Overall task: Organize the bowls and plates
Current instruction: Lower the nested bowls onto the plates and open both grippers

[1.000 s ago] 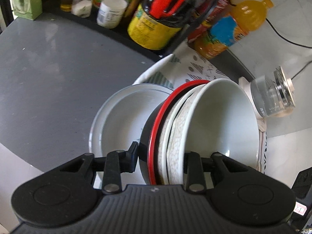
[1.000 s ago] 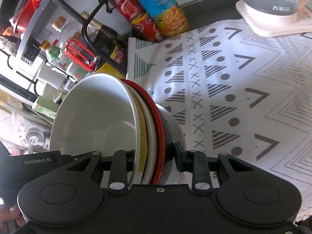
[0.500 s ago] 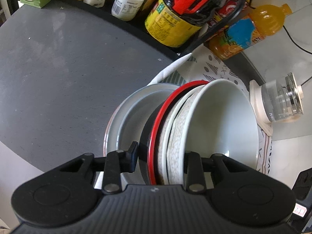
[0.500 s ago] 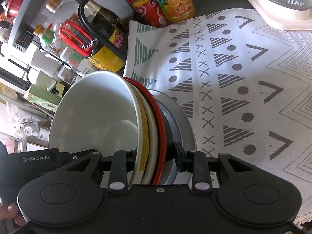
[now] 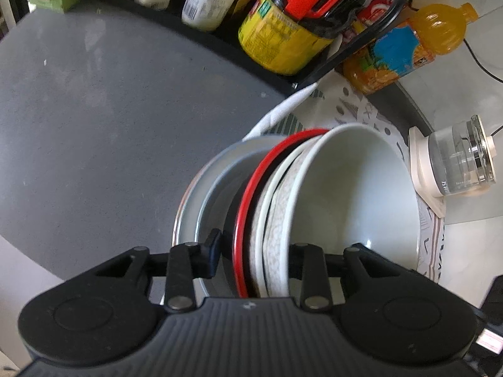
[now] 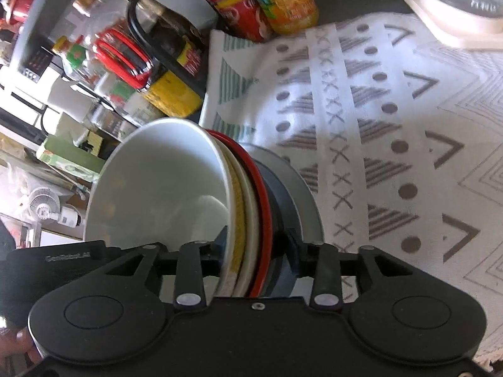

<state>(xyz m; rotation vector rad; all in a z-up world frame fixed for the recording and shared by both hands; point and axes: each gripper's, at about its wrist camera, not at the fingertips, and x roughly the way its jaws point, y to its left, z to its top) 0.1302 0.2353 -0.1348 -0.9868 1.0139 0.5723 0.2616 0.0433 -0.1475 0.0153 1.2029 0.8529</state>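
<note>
Standing on edge: bowl stack [image 5: 283, 220] | mouths facing right | jaws opening

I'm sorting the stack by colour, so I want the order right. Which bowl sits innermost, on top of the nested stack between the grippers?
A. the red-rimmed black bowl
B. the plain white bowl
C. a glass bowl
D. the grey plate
B: the plain white bowl shows its whole open inside, with the speckled bowl and red-rimmed bowl nested behind it.
</note>
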